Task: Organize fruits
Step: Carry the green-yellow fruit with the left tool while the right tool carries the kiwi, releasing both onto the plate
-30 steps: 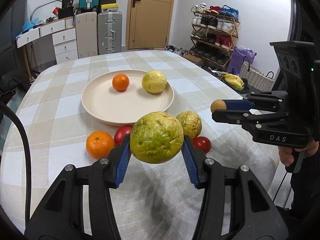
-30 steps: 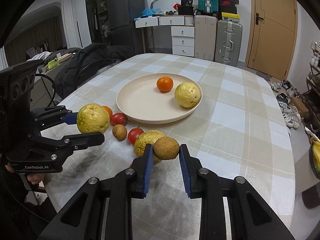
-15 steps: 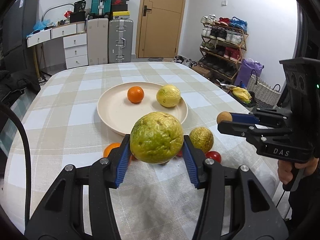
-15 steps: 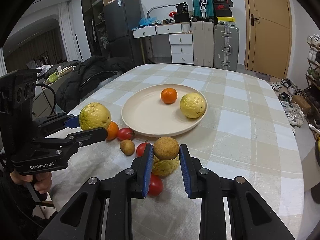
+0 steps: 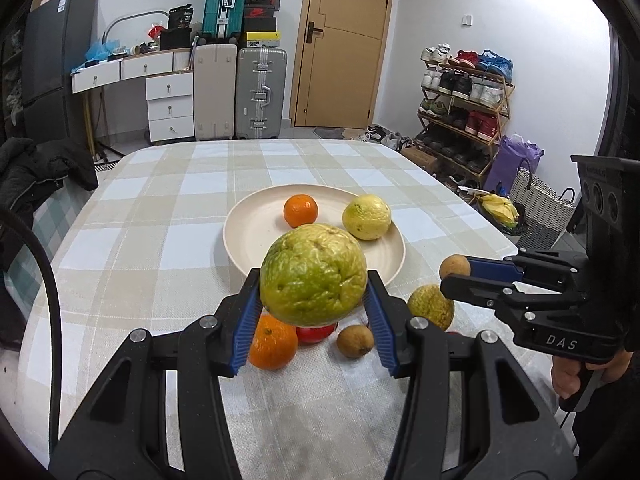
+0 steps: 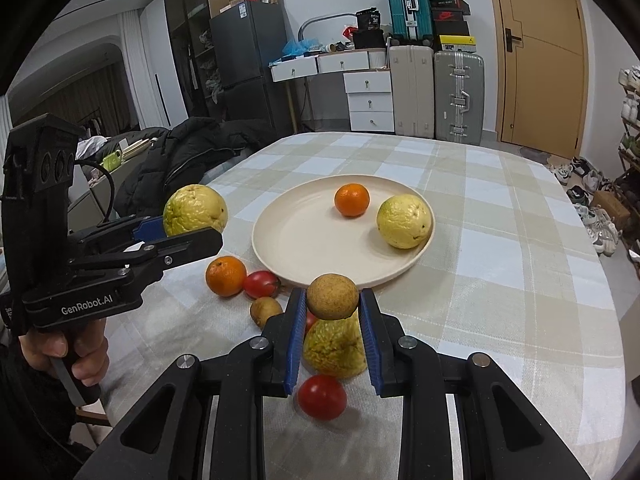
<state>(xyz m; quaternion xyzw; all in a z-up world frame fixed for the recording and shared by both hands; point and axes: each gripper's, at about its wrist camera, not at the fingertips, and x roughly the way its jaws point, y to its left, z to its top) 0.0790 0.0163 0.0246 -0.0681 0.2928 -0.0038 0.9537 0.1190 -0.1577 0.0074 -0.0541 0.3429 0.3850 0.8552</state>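
A large green-yellow citrus fruit [image 5: 314, 274] is clamped between the blue pads of the left gripper [image 5: 314, 300] and is held clear of the cloth, above the loose fruit at the near edge of the tabletop [image 5: 168, 184]. A small brown round fruit [image 6: 332, 296] is pinched between the narrowly set pads of the right gripper [image 6: 332, 320], likewise lifted off the cloth. Each gripper is held by a hand on its handle; the hand under the left gripper [image 6: 66, 354] is seen in the right wrist view.

A cream plate [image 6: 304, 240] is set near the middle of the checked tablecloth. On it a small orange [image 6: 352, 200] and a pale yellow citrus [image 6: 405, 222] are lying, close together but apart, toward the plate's far and right side.

Between the plate and the near edge, further fruit is left on the cloth: an orange [image 6: 226, 276], a red tomato [image 6: 261, 285] touching it, a small brown fruit [image 6: 266, 311], a rough yellow-green citrus [image 6: 335, 347] partly hidden by the right gripper, and a second tomato [image 6: 322, 397] nearest the edge.
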